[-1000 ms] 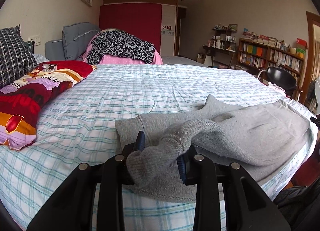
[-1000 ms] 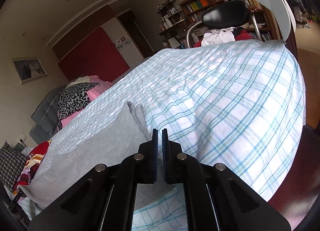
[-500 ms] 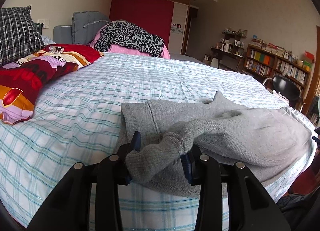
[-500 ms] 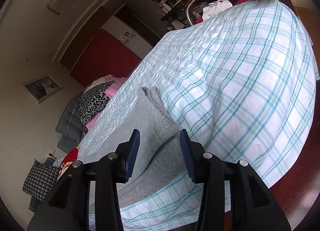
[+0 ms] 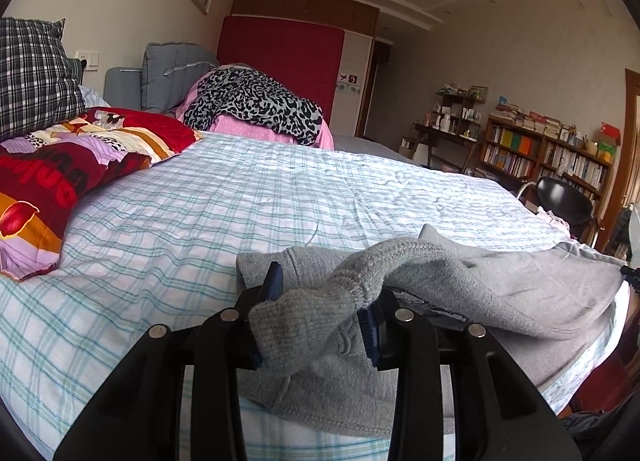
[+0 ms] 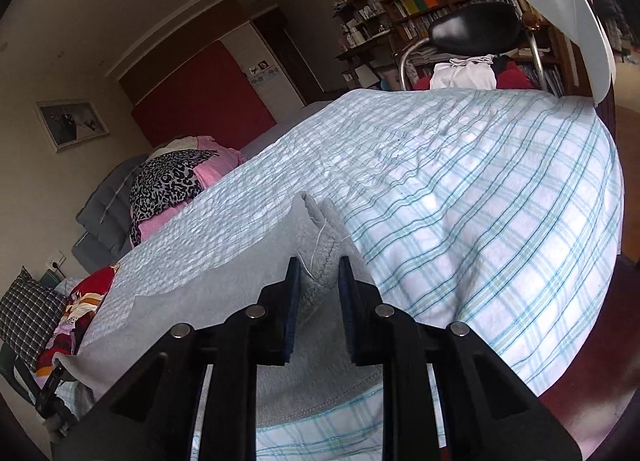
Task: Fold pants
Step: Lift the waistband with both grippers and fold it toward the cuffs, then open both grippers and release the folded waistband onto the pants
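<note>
No readable labels anywhere. The left gripper (image 5: 320, 313) pinches the gray pants (image 5: 500, 281) ribbed cuff, jaws closing. Only the right view shows the right gripper (image 6: 318, 293) closing around the folded hem.

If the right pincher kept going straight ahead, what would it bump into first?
Probably the grey pants: the right gripper is closing around a bunched fold of them. Just past it lies the checked bed sheet.
</note>
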Tool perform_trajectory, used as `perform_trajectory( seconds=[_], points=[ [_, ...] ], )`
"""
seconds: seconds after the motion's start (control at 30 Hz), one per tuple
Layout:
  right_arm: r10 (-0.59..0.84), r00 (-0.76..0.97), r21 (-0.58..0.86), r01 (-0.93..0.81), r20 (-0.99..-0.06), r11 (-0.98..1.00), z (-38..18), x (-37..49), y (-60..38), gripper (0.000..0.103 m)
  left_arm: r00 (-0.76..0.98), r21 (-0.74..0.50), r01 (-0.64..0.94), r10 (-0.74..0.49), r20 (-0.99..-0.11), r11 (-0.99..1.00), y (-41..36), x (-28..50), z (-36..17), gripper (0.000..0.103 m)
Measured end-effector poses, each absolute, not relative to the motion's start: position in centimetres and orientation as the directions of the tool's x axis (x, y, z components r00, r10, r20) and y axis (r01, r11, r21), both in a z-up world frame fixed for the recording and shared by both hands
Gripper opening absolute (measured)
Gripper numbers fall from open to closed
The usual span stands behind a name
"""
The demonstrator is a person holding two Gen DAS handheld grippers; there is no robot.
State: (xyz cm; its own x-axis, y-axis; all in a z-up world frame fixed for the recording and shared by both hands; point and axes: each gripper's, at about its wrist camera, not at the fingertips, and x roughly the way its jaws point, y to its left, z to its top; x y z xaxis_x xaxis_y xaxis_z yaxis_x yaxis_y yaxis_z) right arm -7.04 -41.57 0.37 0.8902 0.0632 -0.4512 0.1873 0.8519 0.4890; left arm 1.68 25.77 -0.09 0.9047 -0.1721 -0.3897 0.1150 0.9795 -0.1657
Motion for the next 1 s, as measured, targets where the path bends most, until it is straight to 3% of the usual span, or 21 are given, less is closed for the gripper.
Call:
perform_trajectory(
  seconds=[0.13, 0.33, 0.43, 0.47, 0.53, 0.57, 0.6, 0.73, 0.9, 1.0],
  points=[
    [0.054, 0.835, 0.455, 0.244, -0.548, 0.857, -1.5, -8.0, -41.4, 0.019, 0.912, -0.191, 0.138, -0.200, -0.359, 0.972, 26.9, 1.4, -0.1, 0.036],
    [0.062, 0.770, 0.474, 0.326, -0.635, 0.818, -6.3, -7.9, -42.4, 0.019, 0.886, -0.167, 0.160, -0.216, -0.411, 0.973, 27.3, 0.1, -2.6, 0.037],
    [0.025, 0.757, 0.430, 0.343, -0.652, 0.835, -6.4, -7.4, -42.1, 0.019, 0.880, -0.121, 0.148, -0.187, -0.437, 0.982, 26.9, -0.6, -3.6, 0.045],
    [0.003, 0.756, 0.404, 0.346, -0.655, 0.847, -6.2, -7.4, -41.8, 0.021, 0.880, -0.103, 0.141, -0.173, -0.443, 0.985, 26.8, -0.8, -3.8, 0.054],
    [-0.074, 0.745, 0.334, 0.383, -0.663, 0.861, -5.6, -7.5, -41.5, 0.039, 0.885, -0.074, 0.120, -0.141, -0.444, 0.990, 26.9, -1.4, -4.0, 0.066],
    [-0.127, 0.739, 0.298, 0.415, -0.661, 0.860, -5.2, -7.7, -41.6, 0.057, 0.884, -0.067, 0.115, -0.133, -0.449, 0.991, 27.0, -1.6, -4.1, 0.070],
    [-0.187, 0.737, 0.267, 0.451, -0.650, 0.852, -4.7, -8.0, -41.7, 0.067, 0.882, -0.064, 0.111, -0.128, -0.454, 0.992, 27.2, -1.9, -4.2, 0.074],
    [-0.331, 0.759, 0.220, 0.522, -0.561, 0.824, -2.6, -8.7, -41.6, 0.068, 0.874, -0.083, 0.089, -0.118, -0.471, 0.993, 28.2, -2.7, -4.4, 0.079],
    [-0.189, 0.854, 0.234, 0.334, -0.484, 0.913, -0.4, -5.7, -36.7, 0.068, 0.877, -0.060, 0.063, -0.084, -0.474, 0.996, 28.0, -3.3, -4.3, 0.079],
    [-0.033, 0.884, 0.212, 0.148, -0.466, 0.966, 0.2, -3.2, -31.7, 0.068, 0.882, -0.069, 0.037, -0.065, -0.467, 0.997, 27.9, -3.0, -3.8, 0.079]
  ],
)
